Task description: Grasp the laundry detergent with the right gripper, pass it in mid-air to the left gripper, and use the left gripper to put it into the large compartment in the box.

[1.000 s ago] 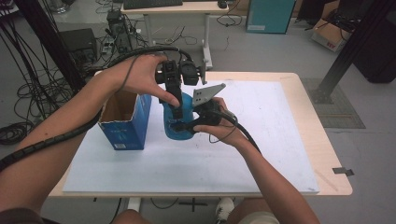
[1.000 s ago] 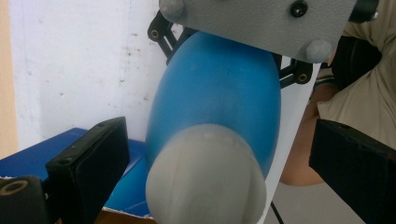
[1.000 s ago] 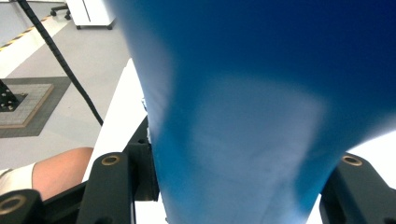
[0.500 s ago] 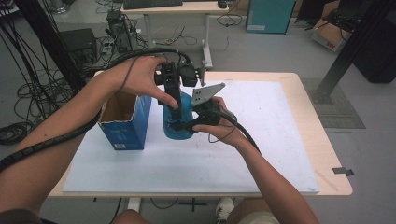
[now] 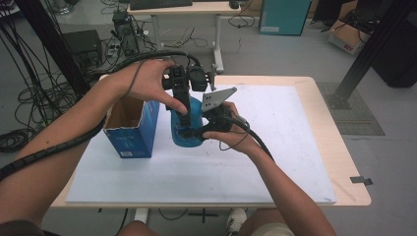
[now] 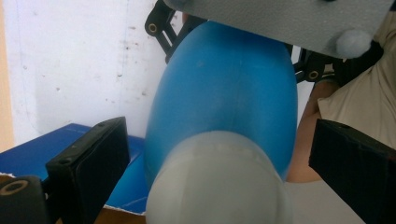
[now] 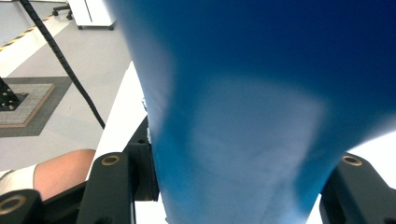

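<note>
Left to right across the table (image 5: 314, 162), w/ its white sheet (image 5: 275, 123). An open blue box (image 5: 133, 130) stands near the left edge, flaps up, cardboard inside visible. Just right of it, roughly mid-table and toward the far edge, stands the blue bottle (image 5: 189, 125), upright or close to it (exact tilt hard to judge under the hands).

The left gripper (image 5: 183, 98) comes down from above; in the left gripper view its jaws stand spread either side of the pale cap (image 6: 217, 182), w/ clear gaps on both sides, so released, not grasping. The right gripper (image 5: 194, 132) comes in from the right at the bottle's lower body; in the right gripper view the blue wall fills the space between its jaws, which look clenched on it, though actual contact is at the frame edge.

Change vs. the earlier frames: basically none. Over the last second both hands, the bottle and the box kept the same places & poses; no lift, no shift toward the box. Probably a pause while the bottle is steadied, the left jaws lined up on the cap but not yet closed. Whether the bottle is headed into the box can't be told.
</note>
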`<state>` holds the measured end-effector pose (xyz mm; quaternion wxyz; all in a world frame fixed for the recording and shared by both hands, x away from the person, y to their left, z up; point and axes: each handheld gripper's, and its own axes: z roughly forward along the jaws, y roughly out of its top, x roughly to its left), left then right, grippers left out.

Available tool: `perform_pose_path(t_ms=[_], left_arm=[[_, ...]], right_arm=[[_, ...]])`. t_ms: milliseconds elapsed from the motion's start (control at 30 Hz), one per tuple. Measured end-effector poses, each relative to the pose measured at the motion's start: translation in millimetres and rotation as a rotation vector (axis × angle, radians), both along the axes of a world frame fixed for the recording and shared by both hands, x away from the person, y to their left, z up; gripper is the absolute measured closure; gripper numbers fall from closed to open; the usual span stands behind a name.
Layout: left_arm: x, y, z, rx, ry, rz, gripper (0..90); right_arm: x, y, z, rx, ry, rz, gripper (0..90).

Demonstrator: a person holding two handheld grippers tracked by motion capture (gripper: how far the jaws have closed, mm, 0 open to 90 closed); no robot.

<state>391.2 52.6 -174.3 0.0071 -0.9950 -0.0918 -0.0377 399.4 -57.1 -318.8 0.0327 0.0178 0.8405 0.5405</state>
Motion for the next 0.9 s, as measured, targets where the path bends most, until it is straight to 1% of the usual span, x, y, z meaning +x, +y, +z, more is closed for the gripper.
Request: perform_pose_path(t_ms=[33,100,167,233,367,467,900], left_arm=[[-0.4,0.2,-0.6,-0.006,-0.010,0.000,5.7],[-0.2,0.0,0.0,0.000,0.001,-0.002,5.7],[-0.2,0.0,-0.3,0.001,-0.002,0.000,5.7],[0.2,-0.2,-0.1,0.004,0.005,-0.008,5.7],[-0.1,-1.3,-0.2,0.010,0.004,-0.009,5.7],[-0.3,-1.3,-0.3,0.005,-0.002,-0.008,5.7],[-0.3,-1.5,-1.1,0.007,0.006,-0.012,5.7]], right_arm=[[0.0,0.1,-0.1,0.000,0.001,0.000,42.1],[0.2,0.2,-0.2,-0.001,0.002,-0.001,42.1],[0.1,0.4,-0.3,-0.001,0.002,-0.001,42.1],[0.0,0.4,-0.2,0.000,0.001,0.000,42.1],[-0.2,0.7,0.3,0.000,-0.004,0.003,42.1],[-0.3,0.7,0.5,0.000,-0.006,0.004,42.1],[-0.4,1.1,0.4,-0.001,-0.006,0.006,42.0]])
